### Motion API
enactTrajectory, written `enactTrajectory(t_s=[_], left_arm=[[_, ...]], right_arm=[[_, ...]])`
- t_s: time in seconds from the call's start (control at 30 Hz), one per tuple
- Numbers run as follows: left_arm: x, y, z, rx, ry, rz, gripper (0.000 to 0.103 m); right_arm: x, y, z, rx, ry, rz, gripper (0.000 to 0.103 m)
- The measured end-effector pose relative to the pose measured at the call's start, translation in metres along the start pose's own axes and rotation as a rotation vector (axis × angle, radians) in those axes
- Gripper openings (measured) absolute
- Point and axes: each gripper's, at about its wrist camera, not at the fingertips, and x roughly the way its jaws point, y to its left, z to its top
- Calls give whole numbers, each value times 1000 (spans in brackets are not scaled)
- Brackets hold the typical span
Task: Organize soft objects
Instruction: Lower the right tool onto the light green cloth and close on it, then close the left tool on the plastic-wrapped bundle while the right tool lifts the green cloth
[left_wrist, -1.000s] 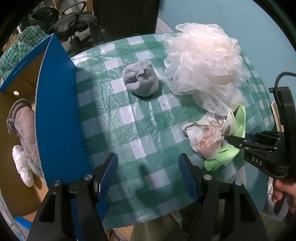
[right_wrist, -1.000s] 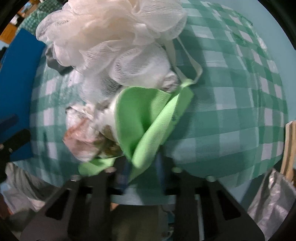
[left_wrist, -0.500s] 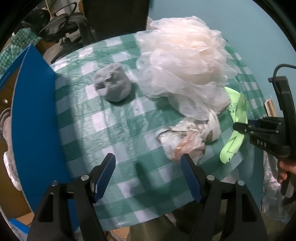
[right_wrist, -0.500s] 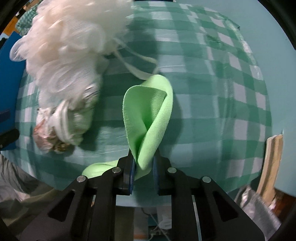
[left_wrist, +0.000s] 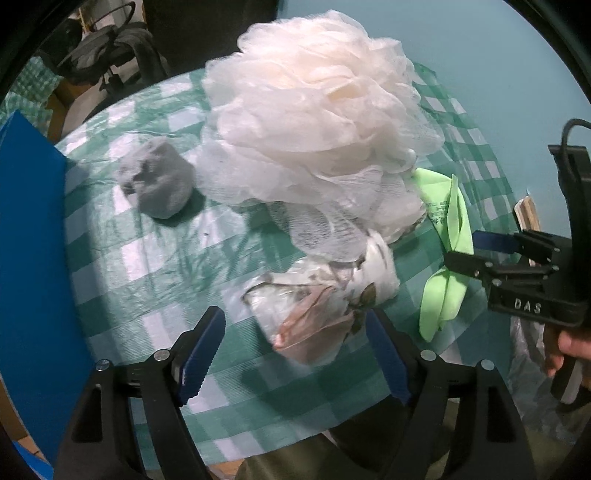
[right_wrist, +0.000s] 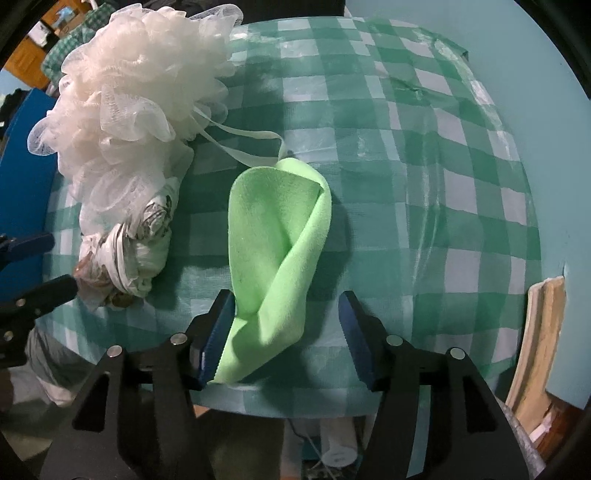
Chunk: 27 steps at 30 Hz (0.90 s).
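A lime-green cloth (right_wrist: 275, 254) lies crumpled on the checked tablecloth (right_wrist: 406, 177), between the fingers of my open right gripper (right_wrist: 286, 325); it also shows in the left wrist view (left_wrist: 447, 236). A big white mesh bath pouf (left_wrist: 314, 122) sits mid-table (right_wrist: 129, 96). A crumpled patterned plastic bag (left_wrist: 317, 306) lies just ahead of my open left gripper (left_wrist: 295, 350) and shows in the right view (right_wrist: 129, 251). A grey rolled sock (left_wrist: 159, 181) lies at the left.
A blue cardboard box flap (left_wrist: 33, 266) stands along the table's left edge. The right gripper's body (left_wrist: 524, 273) is at the table's right edge. A wooden piece (right_wrist: 539, 332) leans at the right beyond the table. Dark bags (left_wrist: 110, 48) lie behind.
My right gripper has opened and let go of the green cloth, which now rests on the table. My left gripper has moved right and forward, up to the patterned bag.
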Motion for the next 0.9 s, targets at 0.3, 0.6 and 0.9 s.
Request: enactTrajectory(t_s=[0.3, 0.6, 0.9], left_arm=[[27, -16, 6, 2, 44, -7, 80], [46, -31, 16, -1, 44, 19, 81], [44, -37, 9, 42, 16, 65, 48]], right_arm=[[2, -2, -4, 3, 13, 17, 60], [-7, 12, 10, -6, 2, 7, 60], [1, 16, 20, -11, -7, -31, 61]])
